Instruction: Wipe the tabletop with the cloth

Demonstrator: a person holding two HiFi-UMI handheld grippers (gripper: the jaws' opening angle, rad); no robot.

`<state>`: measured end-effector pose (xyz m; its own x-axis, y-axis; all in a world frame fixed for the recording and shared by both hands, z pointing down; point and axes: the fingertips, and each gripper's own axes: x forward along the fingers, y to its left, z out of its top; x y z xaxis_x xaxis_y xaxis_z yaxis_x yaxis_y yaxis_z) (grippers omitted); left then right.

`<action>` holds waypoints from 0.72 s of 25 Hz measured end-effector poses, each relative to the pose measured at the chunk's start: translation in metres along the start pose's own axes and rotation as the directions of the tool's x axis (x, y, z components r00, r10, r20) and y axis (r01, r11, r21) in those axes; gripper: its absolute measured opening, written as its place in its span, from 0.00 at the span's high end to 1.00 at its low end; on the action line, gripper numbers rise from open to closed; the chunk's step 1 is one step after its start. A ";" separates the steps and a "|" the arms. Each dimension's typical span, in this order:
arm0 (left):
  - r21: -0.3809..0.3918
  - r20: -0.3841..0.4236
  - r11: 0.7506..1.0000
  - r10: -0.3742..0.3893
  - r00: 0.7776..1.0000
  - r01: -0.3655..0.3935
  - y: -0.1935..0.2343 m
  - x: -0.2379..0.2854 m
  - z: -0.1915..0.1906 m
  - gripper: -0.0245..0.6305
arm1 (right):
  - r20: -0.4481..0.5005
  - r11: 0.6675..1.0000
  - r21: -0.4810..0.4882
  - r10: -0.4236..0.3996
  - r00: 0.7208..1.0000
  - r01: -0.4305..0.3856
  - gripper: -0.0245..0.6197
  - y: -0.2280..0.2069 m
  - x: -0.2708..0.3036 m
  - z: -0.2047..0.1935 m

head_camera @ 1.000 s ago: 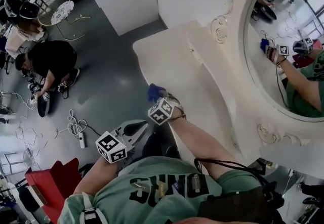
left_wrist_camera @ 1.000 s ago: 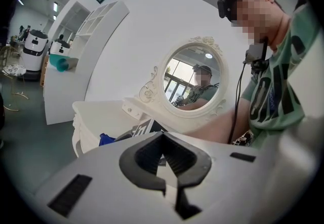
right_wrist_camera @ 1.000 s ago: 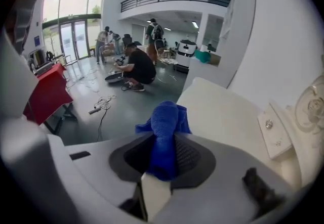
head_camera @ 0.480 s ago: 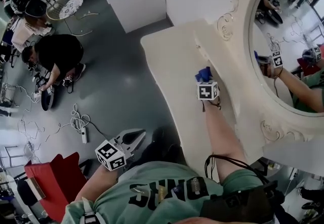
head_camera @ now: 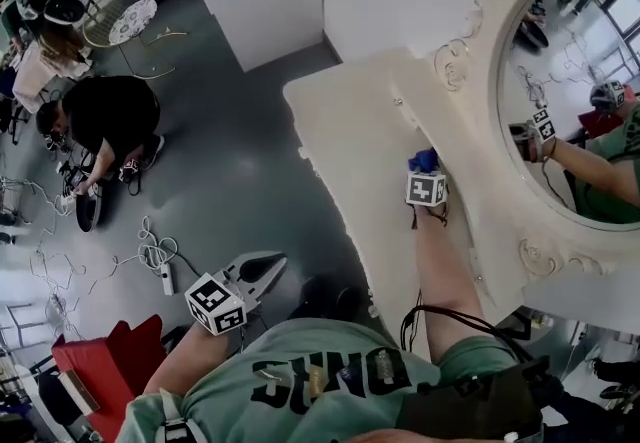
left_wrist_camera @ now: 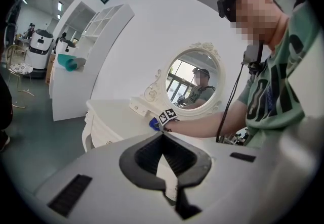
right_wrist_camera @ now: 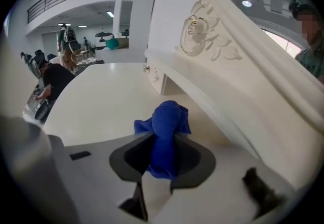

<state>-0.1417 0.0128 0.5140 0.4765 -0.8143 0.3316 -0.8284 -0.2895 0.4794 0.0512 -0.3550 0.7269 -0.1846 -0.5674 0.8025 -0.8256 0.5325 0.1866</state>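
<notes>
The cream-white wooden tabletop carries a round mirror with carved frame. The right gripper pinches the bunched blue cloth low beside the mirror base. The left gripper, jaws together and empty, waits off the table. Pressed against the carved base, the cloth may snag and slip out.

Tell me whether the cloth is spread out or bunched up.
Bunched up: the cloth is a wadded blue lump pinched in the right gripper, not laid flat.

Blue cloth, cream-white tabletop, grey floor.
</notes>
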 end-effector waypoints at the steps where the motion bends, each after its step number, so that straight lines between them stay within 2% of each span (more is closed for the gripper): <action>1: -0.002 -0.001 1.000 -0.004 1.000 0.004 0.005 -0.005 0.000 0.96 | -0.007 0.999 -0.030 0.026 1.000 -0.026 0.81 0.013 -0.003 0.000; 3: -0.009 -0.004 1.000 -0.022 1.000 0.022 0.013 -0.010 0.000 0.96 | -0.004 0.989 -0.119 0.088 0.996 -0.088 0.81 0.054 -0.015 -0.001; 6: -0.007 -0.005 0.997 -0.073 0.997 0.073 0.018 -0.014 0.003 0.96 | 0.011 0.950 -0.251 0.196 0.981 -0.187 0.81 0.135 -0.046 -0.012; 10: -0.002 0.004 0.992 -0.129 0.992 0.129 0.028 -0.017 0.010 0.96 | -0.012 0.873 -0.371 0.338 0.941 -0.318 0.81 0.232 -0.083 -0.036; 13: -0.005 -0.004 0.987 -0.160 0.987 0.160 0.034 -0.015 0.009 0.96 | -0.035 0.816 -0.472 0.360 0.932 -0.332 0.81 0.260 -0.095 -0.049; 15: -0.007 -0.003 0.984 -0.177 0.984 0.177 0.035 -0.014 0.010 0.96 | -0.032 0.820 -0.447 0.385 0.922 -0.358 0.81 0.256 -0.095 -0.048; 17: -0.003 -0.002 0.982 -0.189 0.982 0.189 0.034 -0.016 0.012 0.96 | 0.006 0.870 -0.339 0.383 0.924 -0.358 0.80 0.224 -0.091 -0.041; 18: -0.002 -0.003 0.982 -0.191 0.982 0.191 0.035 -0.017 0.012 0.96 | 0.029 0.906 -0.271 0.346 0.938 -0.326 0.80 0.194 -0.086 -0.038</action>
<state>-0.1827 0.0107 0.5154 0.6271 -0.7422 0.2365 -0.7214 -0.4389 0.5357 -0.0725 -0.1792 0.7158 -0.4744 -0.3660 0.8006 -0.5429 0.8375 0.0612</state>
